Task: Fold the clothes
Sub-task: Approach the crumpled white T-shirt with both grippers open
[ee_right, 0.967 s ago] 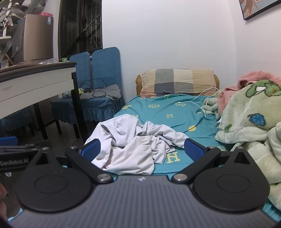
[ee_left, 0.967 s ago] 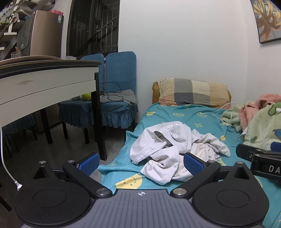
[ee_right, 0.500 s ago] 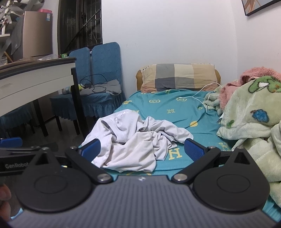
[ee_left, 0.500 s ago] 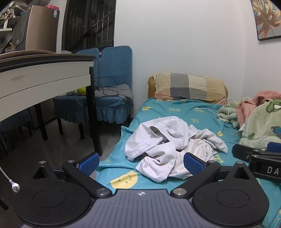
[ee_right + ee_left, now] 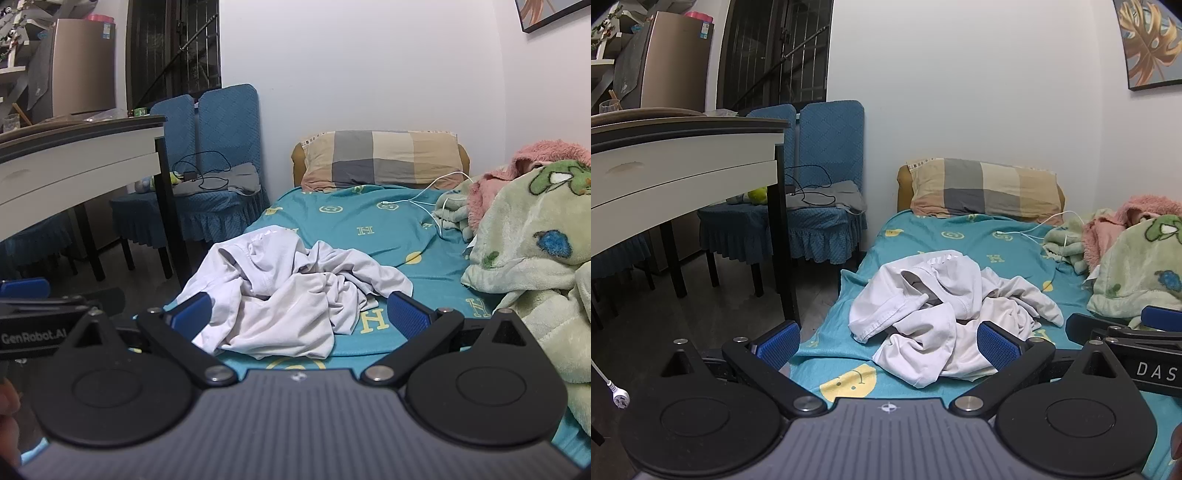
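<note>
A crumpled white garment [image 5: 938,310] lies in a heap on the teal bed sheet [image 5: 960,240], near the bed's left edge; it also shows in the right wrist view [image 5: 288,295]. My left gripper [image 5: 886,341] is open and empty, hovering just short of the heap. My right gripper [image 5: 297,317] is open and empty, also just in front of the heap. Each gripper shows at the edge of the other's view.
A plaid pillow [image 5: 982,192] lies at the bed's head. Green and pink blankets [image 5: 535,240] are piled on the right side. A white charging cable [image 5: 432,192] lies on the sheet. A white table [image 5: 683,166] and blue chairs [image 5: 820,192] stand left of the bed.
Both grippers have moved closer to the white garment, which now sits larger and lower in both views. Both stay open and the garment has not moved.
</note>
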A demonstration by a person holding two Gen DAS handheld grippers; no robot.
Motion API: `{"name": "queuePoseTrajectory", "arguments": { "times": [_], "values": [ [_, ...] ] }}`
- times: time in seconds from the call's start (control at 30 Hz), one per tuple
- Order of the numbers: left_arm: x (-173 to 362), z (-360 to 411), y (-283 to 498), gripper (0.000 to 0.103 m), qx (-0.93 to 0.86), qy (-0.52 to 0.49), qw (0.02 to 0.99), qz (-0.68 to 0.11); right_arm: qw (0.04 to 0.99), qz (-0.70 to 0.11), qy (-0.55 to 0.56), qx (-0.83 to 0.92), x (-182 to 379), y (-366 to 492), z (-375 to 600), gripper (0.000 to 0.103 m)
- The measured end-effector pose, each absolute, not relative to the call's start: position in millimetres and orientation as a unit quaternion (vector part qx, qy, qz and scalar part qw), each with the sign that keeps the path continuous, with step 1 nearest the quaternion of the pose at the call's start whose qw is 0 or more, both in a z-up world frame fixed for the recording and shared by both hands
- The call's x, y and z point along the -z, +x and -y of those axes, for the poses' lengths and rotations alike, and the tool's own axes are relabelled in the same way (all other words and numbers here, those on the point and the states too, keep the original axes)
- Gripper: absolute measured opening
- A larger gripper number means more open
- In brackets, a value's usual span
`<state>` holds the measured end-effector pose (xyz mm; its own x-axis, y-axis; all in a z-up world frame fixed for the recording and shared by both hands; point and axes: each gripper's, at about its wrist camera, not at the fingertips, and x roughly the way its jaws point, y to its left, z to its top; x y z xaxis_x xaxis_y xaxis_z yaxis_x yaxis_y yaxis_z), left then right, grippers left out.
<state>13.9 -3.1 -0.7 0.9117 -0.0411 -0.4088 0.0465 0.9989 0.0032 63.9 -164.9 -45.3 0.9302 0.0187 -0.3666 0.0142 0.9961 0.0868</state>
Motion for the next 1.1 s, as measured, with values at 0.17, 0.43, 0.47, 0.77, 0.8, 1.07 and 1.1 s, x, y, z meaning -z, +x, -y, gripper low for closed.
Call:
{"name": "queuePoseTrajectory", "arguments": {
  "times": [0.17, 0.43, 0.47, 0.77, 0.8, 1.07, 1.1],
  "values": [
    [1.0, 3.3, 13.3, 0.103, 0.022, 0.011, 0.977, -0.211, 0.981, -0.188, 0.050, 0.000, 45.3, 64.3, 166.3, 0.103],
    [-0.1, -1.5, 15.2, 0.103, 0.022, 0.008, 0.978, -0.209, 0.982, -0.184, 0.047, 0.005, 44.2, 64.1, 167.0, 0.103],
    [-0.2, -2.2, 15.6, 0.103, 0.022, 0.008, 0.978, -0.208, 0.982, -0.184, 0.047, 0.005, 44.0, 64.1, 167.1, 0.103],
    [3.9, -4.2, 20.4, 0.103, 0.017, 0.016, 0.979, -0.203, 0.984, -0.172, 0.036, 0.022, 41.8, 62.9, 166.8, 0.103],
    [5.4, -3.6, 21.4, 0.103, 0.015, 0.017, 0.979, -0.205, 0.984, -0.170, 0.039, 0.024, 40.7, 62.5, 167.9, 0.103],
    [18.4, 0.5, 30.4, 0.102, 0.013, 0.024, 0.976, -0.216, 0.985, -0.151, 0.072, 0.030, 34.2, 57.7, 180.7, 0.103],
    [20.3, 0.9, 32.3, 0.102, 0.015, 0.022, 0.975, -0.219, 0.986, -0.148, 0.077, 0.030, 33.3, 56.8, 182.1, 0.103]
  ]
}}
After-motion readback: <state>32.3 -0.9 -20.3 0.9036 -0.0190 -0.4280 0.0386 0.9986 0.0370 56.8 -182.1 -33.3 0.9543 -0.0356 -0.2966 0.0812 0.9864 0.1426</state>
